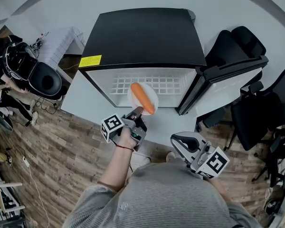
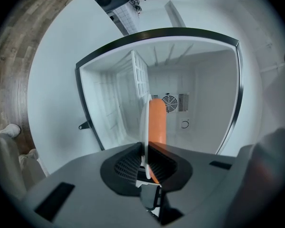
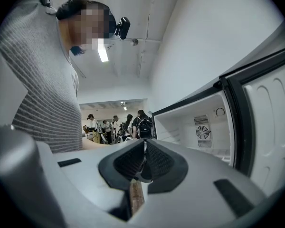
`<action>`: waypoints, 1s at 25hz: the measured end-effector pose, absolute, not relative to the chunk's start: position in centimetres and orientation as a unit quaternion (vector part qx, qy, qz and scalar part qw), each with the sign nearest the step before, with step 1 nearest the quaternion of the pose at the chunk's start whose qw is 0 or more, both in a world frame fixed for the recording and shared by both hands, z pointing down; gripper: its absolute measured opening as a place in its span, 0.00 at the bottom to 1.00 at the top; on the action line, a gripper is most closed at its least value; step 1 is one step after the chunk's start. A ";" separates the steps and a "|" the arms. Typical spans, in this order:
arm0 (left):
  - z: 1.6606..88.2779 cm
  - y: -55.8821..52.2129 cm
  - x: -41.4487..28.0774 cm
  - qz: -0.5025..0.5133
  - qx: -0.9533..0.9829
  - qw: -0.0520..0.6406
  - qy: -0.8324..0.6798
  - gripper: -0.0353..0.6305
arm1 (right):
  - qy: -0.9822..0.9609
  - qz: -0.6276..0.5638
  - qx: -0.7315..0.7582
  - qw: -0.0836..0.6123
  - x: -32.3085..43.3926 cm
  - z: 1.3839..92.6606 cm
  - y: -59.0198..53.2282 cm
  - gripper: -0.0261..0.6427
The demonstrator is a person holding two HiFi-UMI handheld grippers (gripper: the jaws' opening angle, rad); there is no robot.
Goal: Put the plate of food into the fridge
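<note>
**Plate of food held right at the open fridge**

Standing here watching: the person's left gripper [image 1: 136,113] is clamped on the near rim of a round white plate [image 1: 133,98]. A long orange piece of food [image 1: 142,98] lies across the plate. The plate sits level right at the mouth of the small black-topped fridge [image 1: 142,37], over the front edge of the fridge's white wire shelf [image 1: 154,83]. I can't tell if it's touching the shelf or just above it.

The left gripper view shows the plate edge-on [image 2: 144,127], pinched in the jaws, with the fridge's back-wall fan [image 2: 170,102] straight behind it.

The fridge door [image 1: 223,80] is swung wide open to the fridge's right. The right gripper [image 1: 177,141] hangs well back from the fridge near the person's grey sweater [image 1: 156,198], jaws together on nothing.
</note>
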State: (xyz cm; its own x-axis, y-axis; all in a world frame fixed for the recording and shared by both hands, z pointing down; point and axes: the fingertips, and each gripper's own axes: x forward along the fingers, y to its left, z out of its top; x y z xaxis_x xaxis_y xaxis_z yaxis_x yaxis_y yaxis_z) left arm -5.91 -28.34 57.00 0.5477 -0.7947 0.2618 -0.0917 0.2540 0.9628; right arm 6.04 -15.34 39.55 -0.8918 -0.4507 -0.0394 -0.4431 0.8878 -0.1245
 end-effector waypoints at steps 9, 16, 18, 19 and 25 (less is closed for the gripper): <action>57.9 -30.4 -5.6 -0.265 0.538 0.689 -0.407 0.12 | 0.970 -0.059 -0.233 0.032 6.3 39.6 -15.3 0.06; 58.0 -31.7 -5.2 -0.267 0.534 0.687 -0.416 0.12 | 0.970 -0.059 -0.232 0.031 6.5 39.7 -15.2 0.06; 58.1 -32.0 -5.0 -0.268 0.531 0.687 -0.418 0.12 | 0.970 -0.060 -0.233 0.031 6.6 39.7 -15.2 0.06; 58.1 -32.3 -4.9 -0.269 0.529 0.688 -0.419 0.11 | 0.970 -0.060 -0.234 0.031 6.7 39.8 -15.2 0.06; 58.3 -34.0 -4.4 -0.274 0.523 0.686 -0.427 0.11 | 0.969 -0.062 -0.237 0.032 7.0 39.9 -15.2 0.06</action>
State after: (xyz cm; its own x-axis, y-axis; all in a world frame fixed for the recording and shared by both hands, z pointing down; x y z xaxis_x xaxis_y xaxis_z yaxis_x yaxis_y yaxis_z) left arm -4.44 -33.99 58.29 0.4865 -0.8209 0.2992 -0.0707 0.3043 0.9499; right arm 7.04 -15.21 39.95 -0.8853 -0.4639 -0.0329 -0.4558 0.8796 -0.1360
